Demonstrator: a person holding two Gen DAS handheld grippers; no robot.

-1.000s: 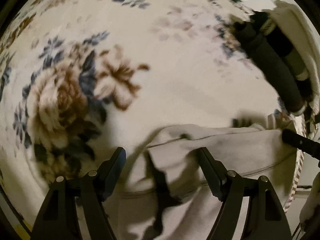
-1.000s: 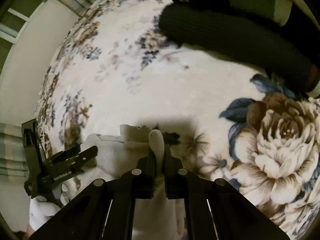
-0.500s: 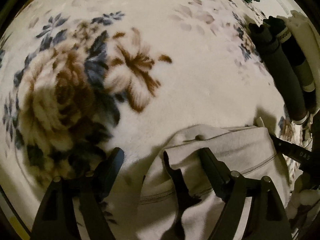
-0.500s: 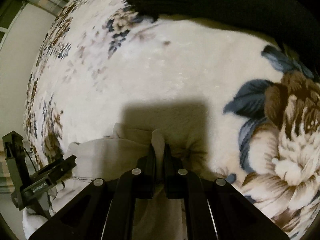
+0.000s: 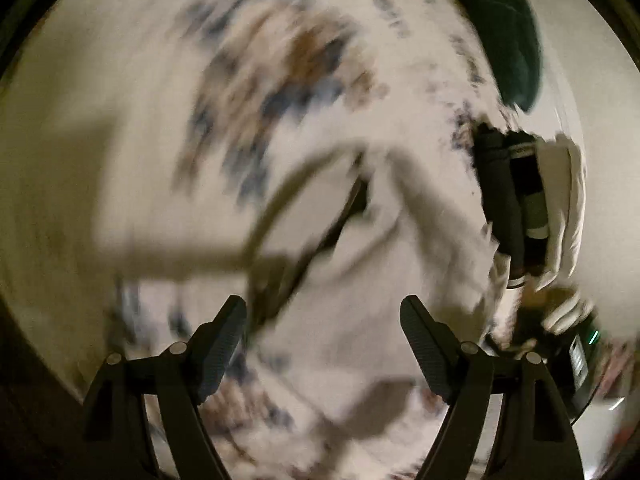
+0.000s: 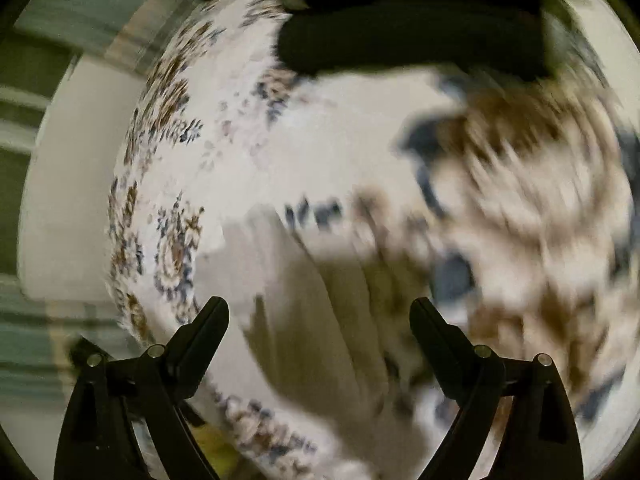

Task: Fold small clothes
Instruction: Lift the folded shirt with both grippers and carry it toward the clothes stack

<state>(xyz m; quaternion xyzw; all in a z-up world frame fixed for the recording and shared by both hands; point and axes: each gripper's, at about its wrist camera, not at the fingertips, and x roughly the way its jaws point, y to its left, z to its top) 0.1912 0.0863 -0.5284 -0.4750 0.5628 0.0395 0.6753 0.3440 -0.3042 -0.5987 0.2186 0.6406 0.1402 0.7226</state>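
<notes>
Floral fleece blanket [image 5: 120,140] covers the whole surface under both cameras, cream with brown and blue blooms, and both views are heavily smeared by motion blur.

On it lies the small cream garment [image 5: 360,280], a pale folded cloth spread flat on the blanket ahead of both grippers. In the left wrist view it fills the lower middle, with a dark slit or fold line crossing it. In the right wrist view the same cloth [image 6: 312,320] shows as a blurred pale mass between and beyond the fingers.

The left gripper [image 5: 323,340] has its fingers spread wide, holding nothing; the cloth lies below the gap. The right gripper [image 6: 319,344] is likewise spread wide and free of the cloth.

Toward the blanket's right edge in the left view sits a row of rolled dark socks [image 5: 504,200], beside a white folded piece [image 5: 568,200]. A dark green cloth [image 5: 508,40] lies at the far edge. In the right view the dark rolls [image 6: 412,36] cross the top.
</notes>
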